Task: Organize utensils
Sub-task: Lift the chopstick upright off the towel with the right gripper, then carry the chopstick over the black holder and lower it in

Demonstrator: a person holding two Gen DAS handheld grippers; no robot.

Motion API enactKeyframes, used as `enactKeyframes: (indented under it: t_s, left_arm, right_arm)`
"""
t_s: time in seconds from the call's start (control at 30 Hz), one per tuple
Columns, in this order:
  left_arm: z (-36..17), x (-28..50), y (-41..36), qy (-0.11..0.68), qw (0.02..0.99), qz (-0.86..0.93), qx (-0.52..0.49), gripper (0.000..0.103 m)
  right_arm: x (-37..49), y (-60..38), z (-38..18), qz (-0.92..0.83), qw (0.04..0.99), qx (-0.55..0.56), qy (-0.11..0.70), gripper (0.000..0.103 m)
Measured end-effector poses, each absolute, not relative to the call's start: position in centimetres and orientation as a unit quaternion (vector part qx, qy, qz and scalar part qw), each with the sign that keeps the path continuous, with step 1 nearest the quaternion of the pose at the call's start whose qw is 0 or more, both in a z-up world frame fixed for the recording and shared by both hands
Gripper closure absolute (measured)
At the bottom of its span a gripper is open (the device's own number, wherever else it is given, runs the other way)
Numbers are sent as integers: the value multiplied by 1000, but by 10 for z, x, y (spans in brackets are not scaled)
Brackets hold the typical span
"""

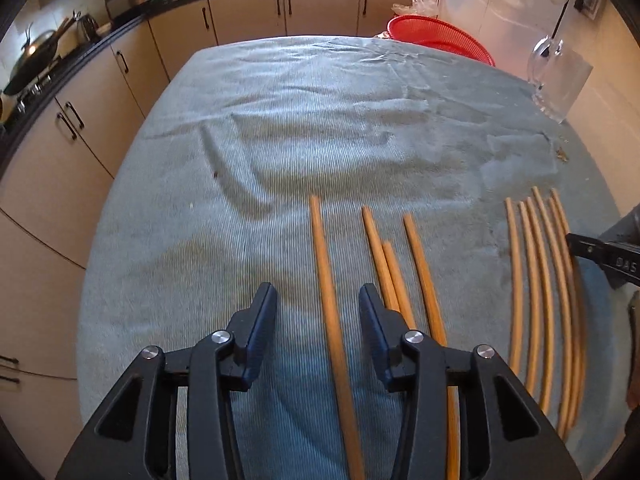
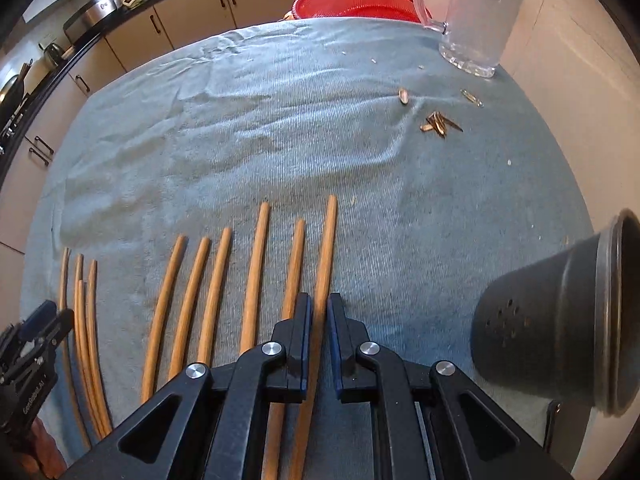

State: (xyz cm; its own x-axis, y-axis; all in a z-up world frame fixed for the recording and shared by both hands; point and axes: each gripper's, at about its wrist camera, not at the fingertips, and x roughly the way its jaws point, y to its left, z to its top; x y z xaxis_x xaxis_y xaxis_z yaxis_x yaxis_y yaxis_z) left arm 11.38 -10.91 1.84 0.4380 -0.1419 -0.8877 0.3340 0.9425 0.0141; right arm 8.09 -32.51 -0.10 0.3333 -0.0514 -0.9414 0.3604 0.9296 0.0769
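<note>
Kitchen cabinets [image 1: 256, 12] ring a table spread with a ribbed blue-grey towel [image 1: 320, 128], on which the wooden chopsticks lie in two groups.

Containers come first. A dark perforated holder [image 2: 560, 320] lies tipped on its side at the right, mouth turned away to the right, so its inside cannot be seen. A clear glass mug [image 2: 476, 12] stands upright at the far right corner and looks empty. A red mesh basket [image 2: 352, 0] sits beyond the table's far edge, its contents hidden.

The right gripper [image 2: 319, 308] has its jaws nearly closed on one chopstick [image 2: 326, 248], the rightmost of a row of six [image 2: 224, 280] just beside it. The left gripper [image 1: 318, 300] stands partly open astride another chopstick [image 1: 326, 280]; the pads do not touch it. Three more chopsticks [image 1: 400, 264] lie just to its right.

Only the right wrist view shows the holder and some seed husks [image 2: 438, 124] near the mug. Only the left wrist view shows a wok [image 1: 32, 56] on the stove.
</note>
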Motion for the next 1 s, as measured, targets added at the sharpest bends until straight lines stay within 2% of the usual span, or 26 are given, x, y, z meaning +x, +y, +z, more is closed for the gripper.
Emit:
enactKeyframes:
  t_s: [0.07,0.13,0.37,0.7,1.0]
  left_arm:
    - [19,116,-111,508,845,-138,92,85]
    - [20,119,-111,510,845,-139,85,96]
    - [38,107,-106,495,852,-157,62,97]
    - [104,60,-97,423,888,-174,36,97]
    - [151,23,-89,384,905,-179,29,97]
  right_arm:
    - [80,-324,-1,-126,808,133,561,95]
    - [81,-325,-1,-122,811,138,556,96]
    - [65,-329,31,-103,845,163,499,96]
    - [15,-325,93,-78,893,178,406,96]
    - [-29,-318,130,-63,918,170,353,96]
